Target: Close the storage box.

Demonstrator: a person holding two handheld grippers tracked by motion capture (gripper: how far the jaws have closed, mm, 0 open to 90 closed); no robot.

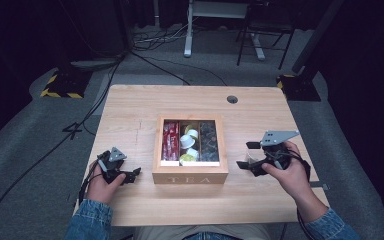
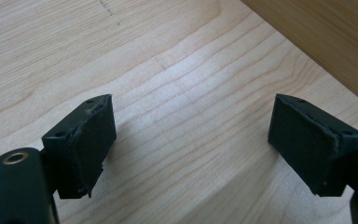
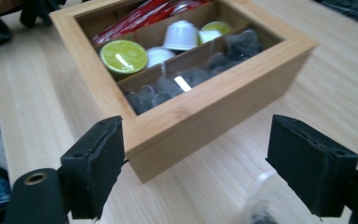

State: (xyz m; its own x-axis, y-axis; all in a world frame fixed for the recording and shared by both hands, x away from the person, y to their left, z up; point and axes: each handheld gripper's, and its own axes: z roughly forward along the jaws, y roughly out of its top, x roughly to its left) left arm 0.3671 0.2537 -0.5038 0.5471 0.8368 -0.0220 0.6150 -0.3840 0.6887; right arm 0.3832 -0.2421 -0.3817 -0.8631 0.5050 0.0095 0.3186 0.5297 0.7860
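wooden tea box [image 1: 190,177] at the table's [image 1: 130,105] middle: red packets [image 1: 170,141] left, pods [image 1: 189,142] centre, dark bags [image 1: 209,141] right. left hand-held gripper [image 1: 131,175] and right hand-held gripper [image 1: 246,155] flank it, both spread, nothing between.

high: overhead, forward-down | gripper views: close, low | shared: tea box [image 1: 190,172]

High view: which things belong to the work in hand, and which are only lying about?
In the work: tea box, its capsules, red packets and dark tea bags; left gripper and right gripper, both open, either side of the box.
Lying about: floor cables, striped stand base, white desk leg.
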